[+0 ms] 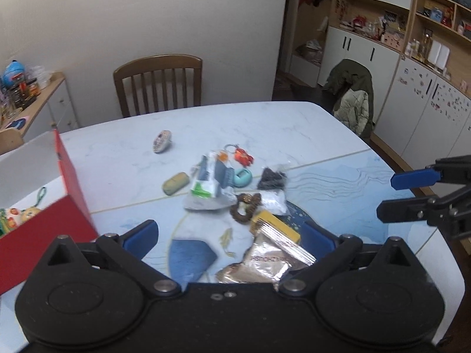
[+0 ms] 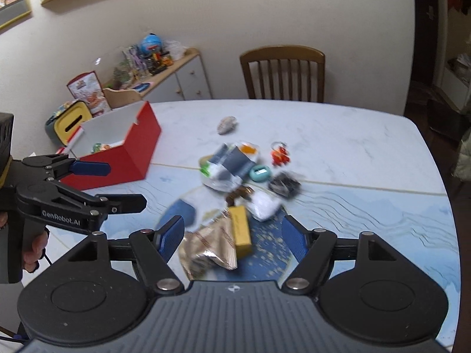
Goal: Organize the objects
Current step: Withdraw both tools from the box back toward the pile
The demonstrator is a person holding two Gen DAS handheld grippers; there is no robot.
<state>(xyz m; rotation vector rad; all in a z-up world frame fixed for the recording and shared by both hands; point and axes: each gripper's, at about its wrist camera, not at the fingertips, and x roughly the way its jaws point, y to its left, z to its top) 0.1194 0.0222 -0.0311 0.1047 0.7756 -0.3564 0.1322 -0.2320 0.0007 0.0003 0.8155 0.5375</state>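
Both jaws gape wide and empty, the foil packet (image 2: 210, 245) lying just ahead between the right gripper (image 2: 232, 235) jaws, its long axis slanting across them, nearer than to the left gripper (image 1: 229, 239).

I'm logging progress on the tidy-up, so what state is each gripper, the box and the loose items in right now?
left gripper: open, empty, above the table.
right gripper: open, empty.
red box: open, a few small toys inside.
silver snack packet: on the table, not gripped.
yellow packet: lying against the silver one.
red keychain: loose on the table.
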